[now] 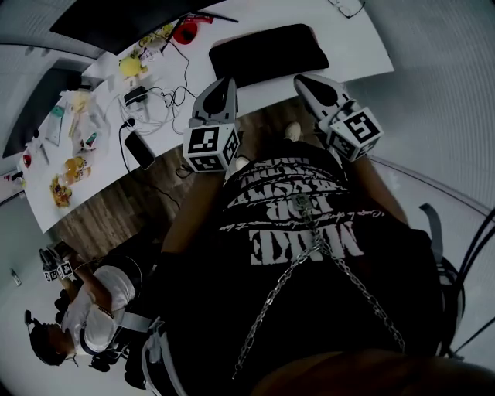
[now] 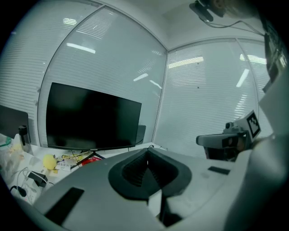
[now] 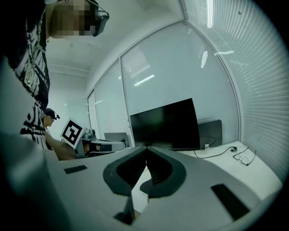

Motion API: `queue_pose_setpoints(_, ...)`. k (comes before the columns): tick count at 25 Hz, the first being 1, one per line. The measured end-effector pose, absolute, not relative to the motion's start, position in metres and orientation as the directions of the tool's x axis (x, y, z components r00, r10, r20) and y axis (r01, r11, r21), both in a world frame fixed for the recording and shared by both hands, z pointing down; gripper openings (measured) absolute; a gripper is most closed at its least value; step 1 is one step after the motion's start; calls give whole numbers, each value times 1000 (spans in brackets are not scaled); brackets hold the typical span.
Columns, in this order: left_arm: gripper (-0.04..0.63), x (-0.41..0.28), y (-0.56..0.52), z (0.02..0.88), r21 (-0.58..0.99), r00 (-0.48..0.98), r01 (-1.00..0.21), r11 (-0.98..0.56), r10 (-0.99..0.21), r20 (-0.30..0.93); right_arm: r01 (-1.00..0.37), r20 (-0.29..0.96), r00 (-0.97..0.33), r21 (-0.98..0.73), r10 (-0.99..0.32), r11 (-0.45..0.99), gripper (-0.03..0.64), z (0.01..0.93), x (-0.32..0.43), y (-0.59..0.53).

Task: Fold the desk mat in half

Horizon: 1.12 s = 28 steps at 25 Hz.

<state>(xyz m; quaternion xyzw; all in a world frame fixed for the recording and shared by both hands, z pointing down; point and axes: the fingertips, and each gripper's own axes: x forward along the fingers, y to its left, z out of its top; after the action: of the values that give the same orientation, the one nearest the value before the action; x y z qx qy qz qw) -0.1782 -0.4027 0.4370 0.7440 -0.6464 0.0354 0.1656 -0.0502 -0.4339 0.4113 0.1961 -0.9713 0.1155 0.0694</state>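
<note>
The desk mat (image 1: 267,52) lay flat on the white desk (image 1: 352,54), near the near edge. Its long axis ran along the desk, from lower left to upper right in the head view. Whether it was one layer or doubled could not be told from that dark shape. The left gripper (image 1: 227,83) and right gripper (image 1: 303,80) hung short of the desk, pointing toward the mat, apart from it. Both had their jaws closed together on nothing. In the gripper views each gripper's own body filled the lower picture, leaving the mat out of sight; the monitor (image 2: 90,117) showed behind. The glasses (image 1: 348,8) were cut off at the head view's top edge.
</note>
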Motion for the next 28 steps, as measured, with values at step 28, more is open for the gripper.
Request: queue_pose_setpoints(28,8,-146,-477,433,174,58,-985,-7,-955,290,-198,200,-969,-281,-145,939,0,414,-42,-510)
